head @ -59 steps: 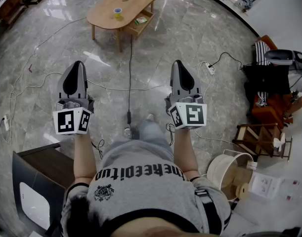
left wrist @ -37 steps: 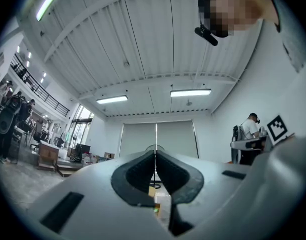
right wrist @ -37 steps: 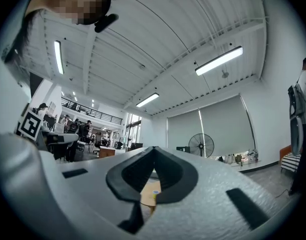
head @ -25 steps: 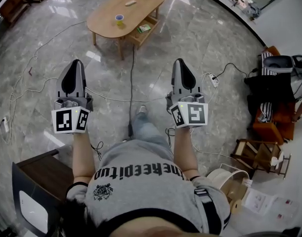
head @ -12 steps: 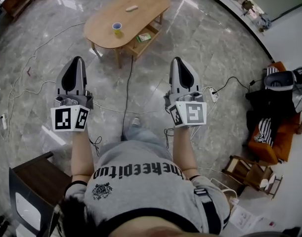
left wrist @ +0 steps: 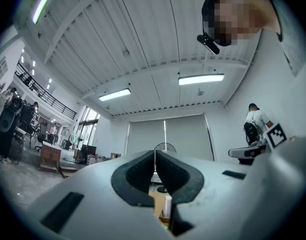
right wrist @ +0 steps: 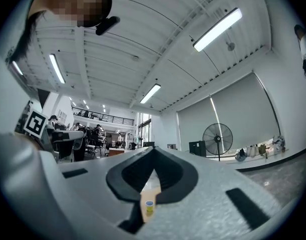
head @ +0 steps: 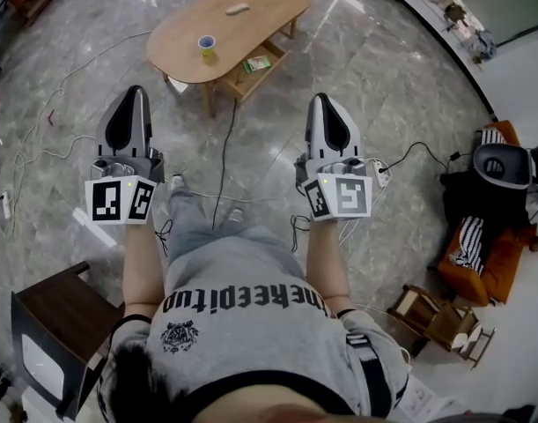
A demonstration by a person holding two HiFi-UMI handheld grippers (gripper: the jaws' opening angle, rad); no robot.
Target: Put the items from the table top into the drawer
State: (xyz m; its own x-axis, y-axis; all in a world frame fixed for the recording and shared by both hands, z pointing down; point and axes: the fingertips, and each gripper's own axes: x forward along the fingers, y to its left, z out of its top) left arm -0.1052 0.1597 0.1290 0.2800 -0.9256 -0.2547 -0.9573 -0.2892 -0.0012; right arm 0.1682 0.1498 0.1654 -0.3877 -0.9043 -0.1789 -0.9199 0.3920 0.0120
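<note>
A black cable (head: 223,161) crosses the marble floor between the person and the oval table (head: 180,38); a dark cabinet (head: 53,315) stands at lower left, an orange chair (head: 462,271) at right; a small cup (head: 206,43) and a pale oblong item (head: 237,9) lie on the table, a green packet (head: 256,63) on its shelf; left gripper (head: 133,92) and right gripper (head: 321,100) have jaws pressed together, empty; the table appears nearer than a second ago.

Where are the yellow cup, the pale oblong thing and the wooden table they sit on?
yellow cup (head: 207,45), head view, on the cup's body.
pale oblong item (head: 237,9), head view, on its middle.
wooden table (head: 261,21), head view, on a bare patch of the top.
</note>
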